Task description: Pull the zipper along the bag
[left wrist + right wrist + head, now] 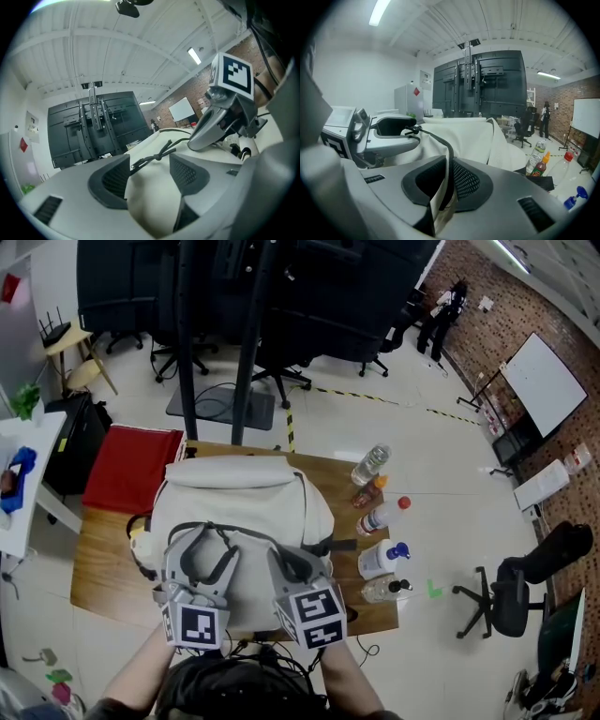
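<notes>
The cream backpack [244,512] is laid on the wooden table [103,559], its base turned towards the person and its top towards the far edge. A dark zipper [443,140] is seen running over the near top of the fabric, from the right gripper across to the left one. At its end a knotted black pull cord [154,157] is found lying between the pads of the left gripper [149,176], which are spread wide and press on nothing; the cord is released. The right gripper [449,180] is clenched on a fold of the backpack, with the zipper line pinched in along the fabric. The two grippers are held just beside each other at the near edge of the bag, and in the head view that edge is hidden by their marker cubes.

To the right of the backpack, five bottles are lined up on the table: a clear water bottle [370,463], a sauce bottle with an orange cap [368,491], one with a red cap [384,515], one with a blue cap [382,559] and one with a dark cap [386,590]. A red cloth [131,470] is draped at the far left corner. Beyond the table, black stand posts [248,334] are set on the floor, and an office chair [511,587] is placed well apart at the right
</notes>
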